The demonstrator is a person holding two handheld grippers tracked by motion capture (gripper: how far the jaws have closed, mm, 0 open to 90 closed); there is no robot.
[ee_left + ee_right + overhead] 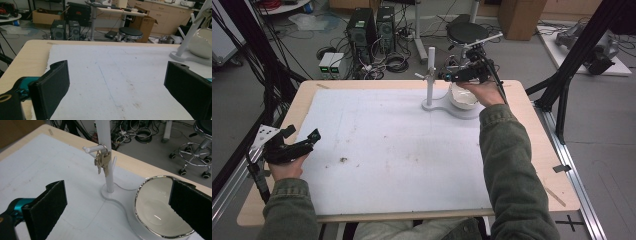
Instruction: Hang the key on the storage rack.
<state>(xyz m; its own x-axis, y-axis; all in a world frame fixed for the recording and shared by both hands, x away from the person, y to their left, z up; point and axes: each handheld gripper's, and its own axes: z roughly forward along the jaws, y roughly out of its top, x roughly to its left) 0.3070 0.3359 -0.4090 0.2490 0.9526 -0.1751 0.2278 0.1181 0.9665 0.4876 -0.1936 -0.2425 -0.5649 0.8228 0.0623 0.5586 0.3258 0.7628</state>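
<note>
A white stand [430,75] with side pegs rises from a flat white base [447,109] at the far middle of the table. A bunch of keys [102,161] hangs by its ring from one peg [92,149]. On the same base sits a white bowl [160,207] with a silver rim, and it holds nothing. My right gripper [446,76] hovers over the bowl [462,97] and stands open [117,187], with the post and the bowl between its jaws' lines. My left gripper [303,134] rests open near the table's left edge, nothing in it [118,67].
A white mat [392,150] covers most of the wooden table [542,165] and carries a few dark smudges. Beyond the far edge are computer towers [362,27], cables and a black stool [467,32]. The stand [192,32] and bowl [203,42] lie far right of the left gripper.
</note>
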